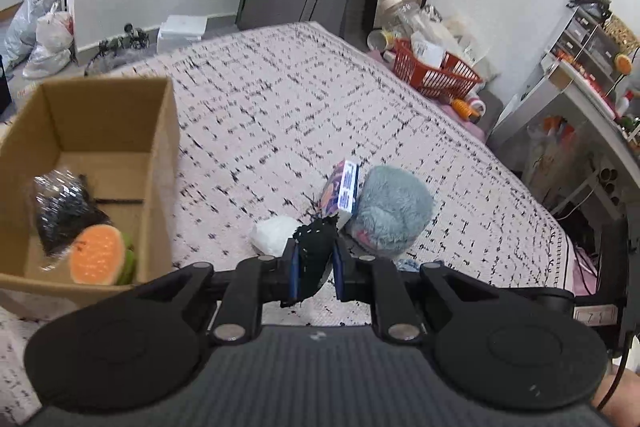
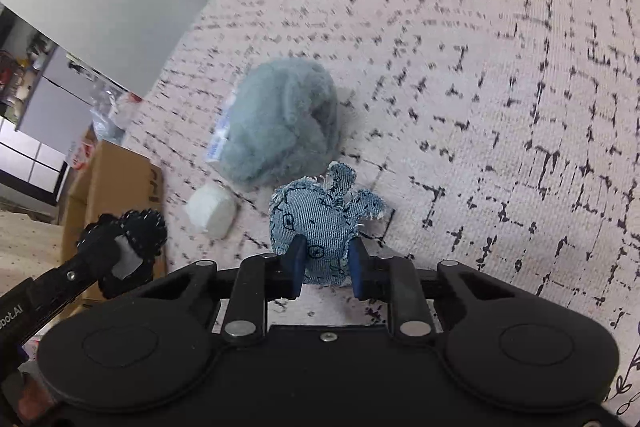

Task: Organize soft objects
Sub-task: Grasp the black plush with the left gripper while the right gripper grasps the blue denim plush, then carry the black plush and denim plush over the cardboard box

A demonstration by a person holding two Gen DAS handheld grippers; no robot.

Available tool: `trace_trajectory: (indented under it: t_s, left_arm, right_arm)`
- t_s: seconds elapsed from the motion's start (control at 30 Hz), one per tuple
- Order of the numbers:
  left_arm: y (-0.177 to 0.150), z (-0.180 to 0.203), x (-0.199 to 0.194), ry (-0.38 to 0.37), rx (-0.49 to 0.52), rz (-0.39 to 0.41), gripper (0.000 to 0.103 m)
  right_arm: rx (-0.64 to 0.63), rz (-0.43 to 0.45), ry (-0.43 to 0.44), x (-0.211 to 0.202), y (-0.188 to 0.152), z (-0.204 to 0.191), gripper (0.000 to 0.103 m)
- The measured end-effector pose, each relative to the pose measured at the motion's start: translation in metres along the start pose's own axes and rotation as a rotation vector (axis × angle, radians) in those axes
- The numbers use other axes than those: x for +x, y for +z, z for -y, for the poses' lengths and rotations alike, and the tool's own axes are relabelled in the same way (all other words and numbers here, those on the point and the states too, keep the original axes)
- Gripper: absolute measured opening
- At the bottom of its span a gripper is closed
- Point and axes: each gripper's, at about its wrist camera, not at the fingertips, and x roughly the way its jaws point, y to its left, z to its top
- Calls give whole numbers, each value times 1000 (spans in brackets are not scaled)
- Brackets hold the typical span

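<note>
Left tongs (image 1: 315, 263): narrow, clamped on a black fuzzy soft object (image 1: 314, 247) that sits between the blue pads at lower centre of the left wrist view; the same tongs appear at lower left of the right wrist view (image 2: 120, 247), gripping the black piece there too.
Right tongs (image 2: 326, 263): closed against the sides of a denim stuffed toy (image 2: 320, 223), low centre of the right wrist view; the toy has frayed edges and stitched marks.
Bed (image 1: 280, 99): covered by a pale pink spread with black dashes; it carries all the loose things.
Grey plush (image 1: 390, 211): right of centre in the left wrist view, lying on the bed, just above the denim toy in the right wrist view.
White soft lump (image 1: 274, 235): on the bed, just left of the black piece.
Small printed packet (image 1: 342, 193): leaning against the grey plush's left side.
Cardboard box (image 1: 156, 163): left edge of the left wrist view, open top, on the bed.
Box contents: an orange and green slice-shaped toy (image 1: 100, 255) and a black item in clear wrap (image 1: 60, 207).
Red basket (image 1: 436, 73): upper right, beyond the far edge of the bed, filled with clutter.
</note>
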Motion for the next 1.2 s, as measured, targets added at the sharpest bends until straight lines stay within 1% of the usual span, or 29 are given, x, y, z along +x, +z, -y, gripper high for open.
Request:
trace_trajectory:
  t_s: [0.13, 0.4, 0.7, 0.83, 1.03, 1.17, 1.2]
  left_arm:
    - [3, -8, -24, 9, -6, 37, 16]
    - [7, -28, -65, 30, -26, 100, 16]
    - [10, -50, -85, 51, -66, 126, 16]
    - [12, -59, -95, 51, -76, 149, 16]
    - [13, -81, -104, 87, -98, 157, 16]
    - [19, -96, -110, 101, -112, 165, 16]
    - [21, -99, -111, 106, -113, 171, 16]
  right_arm:
    - [-15, 47, 26, -19, -5, -5, 22]
    - [-30, 113, 50, -44, -8, -15, 22]
    - [-50, 185, 77, -71, -12, -38, 22]
    - [-66, 210, 94, -81, -16, -51, 22]
    - [-122, 235, 106, -90, -20, -77, 22]
    - [-206, 270, 104, -94, -23, -95, 22]
    - [-233, 278, 83, -94, -23, -100, 22]
